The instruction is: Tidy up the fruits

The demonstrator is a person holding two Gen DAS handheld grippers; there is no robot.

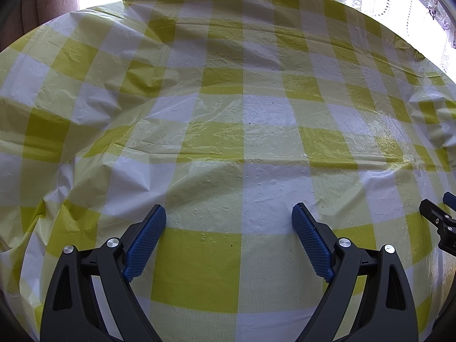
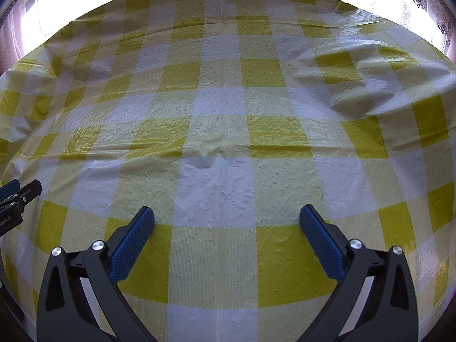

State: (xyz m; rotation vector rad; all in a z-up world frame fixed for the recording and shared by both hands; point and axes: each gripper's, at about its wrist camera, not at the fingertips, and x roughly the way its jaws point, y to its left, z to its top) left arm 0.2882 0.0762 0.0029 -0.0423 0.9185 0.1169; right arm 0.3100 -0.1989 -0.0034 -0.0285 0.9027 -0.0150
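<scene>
Black left gripper [image 1: 229,213] and right gripper [image 2: 227,216], blue-padded jaws wide and empty, low in frame over wrinkled yellow-checked plastic tablecloth [image 1: 228,114]; no fruit visible anywhere; risk of snagging folds.

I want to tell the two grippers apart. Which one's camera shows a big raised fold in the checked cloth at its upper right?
The right gripper: its view shows a big hump in the tablecloth at upper right. The left gripper sees only shallow wrinkles there.
</scene>
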